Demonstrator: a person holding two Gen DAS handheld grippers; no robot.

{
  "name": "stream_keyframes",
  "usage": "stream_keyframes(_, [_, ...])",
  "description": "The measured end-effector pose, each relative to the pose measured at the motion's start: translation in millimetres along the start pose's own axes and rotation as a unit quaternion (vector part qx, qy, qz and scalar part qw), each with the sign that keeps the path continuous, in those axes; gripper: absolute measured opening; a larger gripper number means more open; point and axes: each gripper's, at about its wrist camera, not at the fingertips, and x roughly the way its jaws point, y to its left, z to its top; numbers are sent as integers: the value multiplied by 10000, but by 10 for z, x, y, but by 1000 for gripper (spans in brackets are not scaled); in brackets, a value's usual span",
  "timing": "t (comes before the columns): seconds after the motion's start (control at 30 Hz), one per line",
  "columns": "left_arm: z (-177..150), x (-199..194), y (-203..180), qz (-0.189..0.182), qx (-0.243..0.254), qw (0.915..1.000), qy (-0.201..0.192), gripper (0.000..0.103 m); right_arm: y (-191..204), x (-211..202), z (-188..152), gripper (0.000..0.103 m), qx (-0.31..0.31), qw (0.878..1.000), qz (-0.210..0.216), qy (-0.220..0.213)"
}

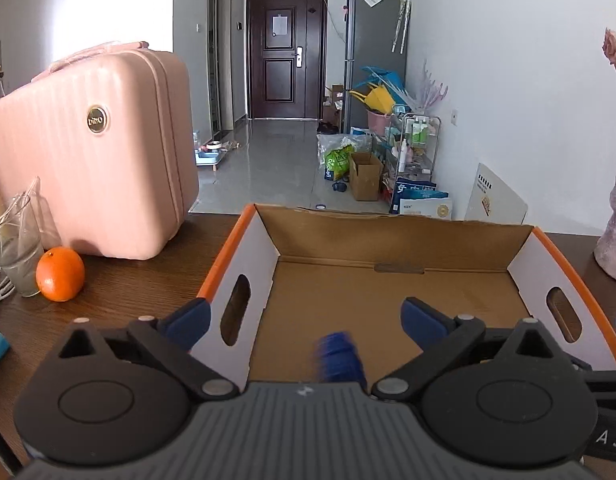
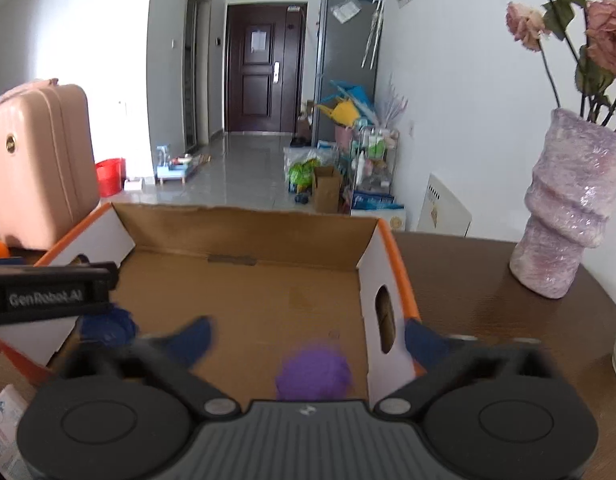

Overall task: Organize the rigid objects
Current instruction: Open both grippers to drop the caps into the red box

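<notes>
An open cardboard box (image 1: 388, 240) with orange edges and white end walls sits on a dark wooden table (image 1: 148, 272). The left gripper (image 1: 304, 316) hangs over the box's near left corner with its blue-padded jaws spread wide: one finger stands outside the left end wall, the other inside over the box floor. Between them, touching neither pad, a motion-blurred blue object (image 1: 340, 360) shows low over the box floor, just ahead of the gripper body; its exact shape cannot be told.

The right gripper (image 2: 308, 336) is over the box's near right corner, jaws likewise spread wide, one finger inside the box and one outside the right end wall. A blurred purple round object (image 2: 314, 376) lies between them on or just above the floor, clear of both pads.

To the left of the box stand a pink hard-shell case (image 1: 88, 152), an orange (image 1: 60, 274) and a glass (image 1: 16, 240). To the right stands a lilac vase (image 2: 568, 208) with dried roses (image 2: 606, 36)
</notes>
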Motion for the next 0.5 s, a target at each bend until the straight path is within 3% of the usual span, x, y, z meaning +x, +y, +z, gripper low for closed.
stream_keyframes(0.5, [26,-97,36,-39,-60,10000,0,103,-6,-149,13,103,-89,9999,19,-123])
